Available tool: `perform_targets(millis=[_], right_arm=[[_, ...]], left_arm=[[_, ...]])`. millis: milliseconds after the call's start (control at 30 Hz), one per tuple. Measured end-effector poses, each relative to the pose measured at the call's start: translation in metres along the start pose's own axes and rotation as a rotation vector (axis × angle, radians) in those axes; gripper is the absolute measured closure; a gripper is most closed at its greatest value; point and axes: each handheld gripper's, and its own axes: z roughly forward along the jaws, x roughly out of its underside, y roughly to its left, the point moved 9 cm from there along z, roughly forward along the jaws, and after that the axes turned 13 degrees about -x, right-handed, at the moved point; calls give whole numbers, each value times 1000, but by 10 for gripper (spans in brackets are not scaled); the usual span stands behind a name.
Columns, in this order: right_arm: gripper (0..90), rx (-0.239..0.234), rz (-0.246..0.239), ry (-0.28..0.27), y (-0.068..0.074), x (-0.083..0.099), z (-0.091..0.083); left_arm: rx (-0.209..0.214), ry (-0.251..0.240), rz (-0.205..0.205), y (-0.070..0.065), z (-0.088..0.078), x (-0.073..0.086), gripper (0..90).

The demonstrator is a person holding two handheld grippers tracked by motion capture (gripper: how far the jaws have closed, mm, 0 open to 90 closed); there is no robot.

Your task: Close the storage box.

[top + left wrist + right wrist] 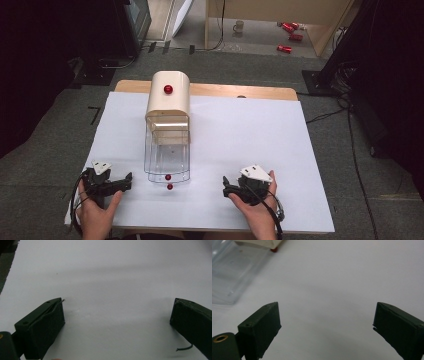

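Observation:
A cream cabinet [169, 97] with a red knob [168, 89] on top stands at the back middle of the white table [250, 130]. A clear plastic drawer [167, 155] is pulled out of it toward me, with small red knobs [169, 182] at its front end. My left gripper [107, 177] rests near the front left edge, open, with bare table between its jaws [117, 312]. Right of the drawer's front, my right gripper [247, 183] is open and holds nothing [327, 315]. The right gripper view has the clear drawer [229, 272] at its upper left.
The white sheet covers a wooden table whose back edge [240, 91] shows. Beyond it the floor holds red cans [290, 35], a mug [239, 26] and cables. Dark equipment stands at both sides.

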Motion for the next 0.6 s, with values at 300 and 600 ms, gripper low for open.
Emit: perform_targets(millis=[300,600], right_arm=[[134,-80,-57,-12,46,-18,15],[211,-177,-95,-5,94,-22,31]], left_arm=[[0,0,0,0,0,0,0],[-1,1,1,0,0,0,0]])
